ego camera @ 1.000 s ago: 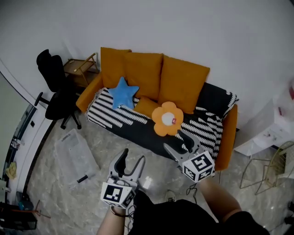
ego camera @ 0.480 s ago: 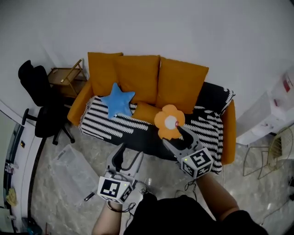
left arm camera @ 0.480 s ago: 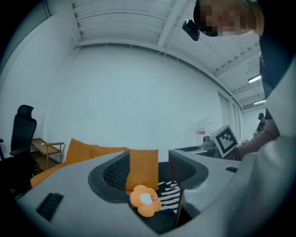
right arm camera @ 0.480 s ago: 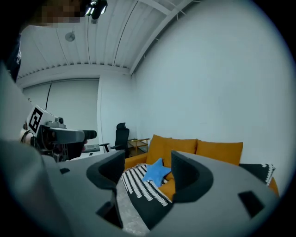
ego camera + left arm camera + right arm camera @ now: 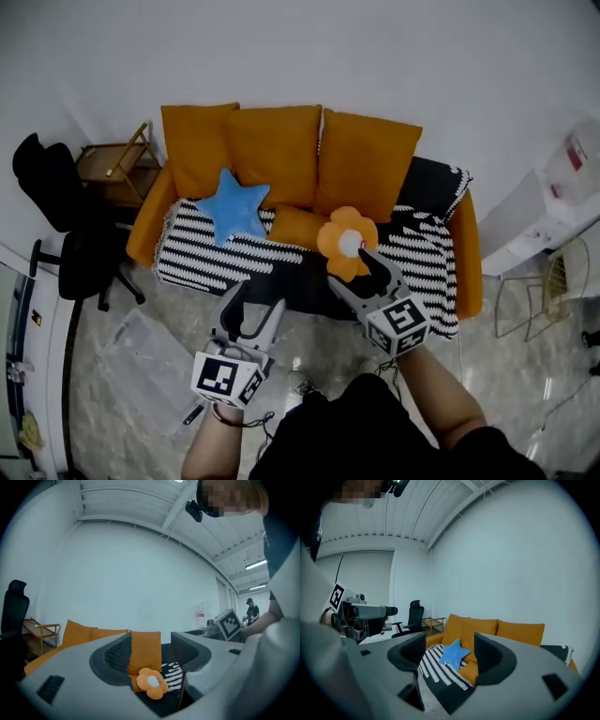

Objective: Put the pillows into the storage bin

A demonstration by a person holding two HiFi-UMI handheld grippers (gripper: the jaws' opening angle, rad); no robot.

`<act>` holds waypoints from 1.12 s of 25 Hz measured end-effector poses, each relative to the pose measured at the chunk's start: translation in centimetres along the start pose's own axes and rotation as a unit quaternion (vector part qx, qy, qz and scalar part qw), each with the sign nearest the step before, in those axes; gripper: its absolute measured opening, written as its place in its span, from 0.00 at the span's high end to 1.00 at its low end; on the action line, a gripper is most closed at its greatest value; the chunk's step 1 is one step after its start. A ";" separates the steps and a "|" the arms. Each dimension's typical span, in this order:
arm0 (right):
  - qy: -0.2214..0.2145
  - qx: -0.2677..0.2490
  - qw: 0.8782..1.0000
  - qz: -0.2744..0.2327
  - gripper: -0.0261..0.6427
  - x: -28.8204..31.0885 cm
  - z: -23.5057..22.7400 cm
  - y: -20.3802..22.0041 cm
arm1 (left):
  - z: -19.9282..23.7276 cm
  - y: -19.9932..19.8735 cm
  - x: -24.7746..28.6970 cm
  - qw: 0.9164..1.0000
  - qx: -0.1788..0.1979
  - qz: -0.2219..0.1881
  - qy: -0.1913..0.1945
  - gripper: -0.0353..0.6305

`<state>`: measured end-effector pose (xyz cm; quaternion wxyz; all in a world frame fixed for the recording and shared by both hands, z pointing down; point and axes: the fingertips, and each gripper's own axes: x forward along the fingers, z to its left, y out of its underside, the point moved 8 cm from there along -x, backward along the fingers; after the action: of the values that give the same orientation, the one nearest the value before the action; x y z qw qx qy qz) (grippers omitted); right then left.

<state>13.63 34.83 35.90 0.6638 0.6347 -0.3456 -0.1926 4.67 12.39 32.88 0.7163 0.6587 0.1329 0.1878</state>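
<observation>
Just beyond the right hand-held gripper (image 5: 349, 272), the sofa (image 5: 142, 236) bears a striped blanket (image 5: 202, 255); on it lie a flower pillow (image 5: 347, 240), a star pillow (image 5: 232, 204) and an orange pillow (image 5: 298, 225).

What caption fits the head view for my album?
Left gripper and right gripper, both open, face a sofa with star pillow and flower pillow.

Ahead, in line between the left gripper's (image 5: 253, 305) jaws, the flower pillow (image 5: 151, 682) lies on the sofa (image 5: 469, 272). Between the right gripper's (image 5: 345, 266) jaws lies the star pillow (image 5: 453, 652). The storage bin (image 5: 141, 361) sits on the floor left of the left jaws.

Left claw (image 5: 251, 300) and right claw (image 5: 357, 276) side by side out front, jaws apart, both empty.
</observation>
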 end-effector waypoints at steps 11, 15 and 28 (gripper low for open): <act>-0.007 0.001 0.999 0.047 0.46 3.4 -2.9 3.1 | 0.7 2.5 3.3 1.000 -0.025 0.018 0.003 0.57; -0.024 0.007 0.997 0.070 0.45 5.3 -5.3 5.1 | 0.8 4.0 5.6 0.999 -0.032 0.037 -0.011 0.57; -0.087 0.011 0.980 0.178 0.37 12.2 -12.7 17.6 | 1.2 14.1 14.3 0.986 -0.091 0.131 -0.044 0.57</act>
<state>27.69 37.51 56.23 0.6476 0.5509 -0.5120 -0.1221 16.62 18.53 47.81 0.7474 0.6105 -0.0035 0.2622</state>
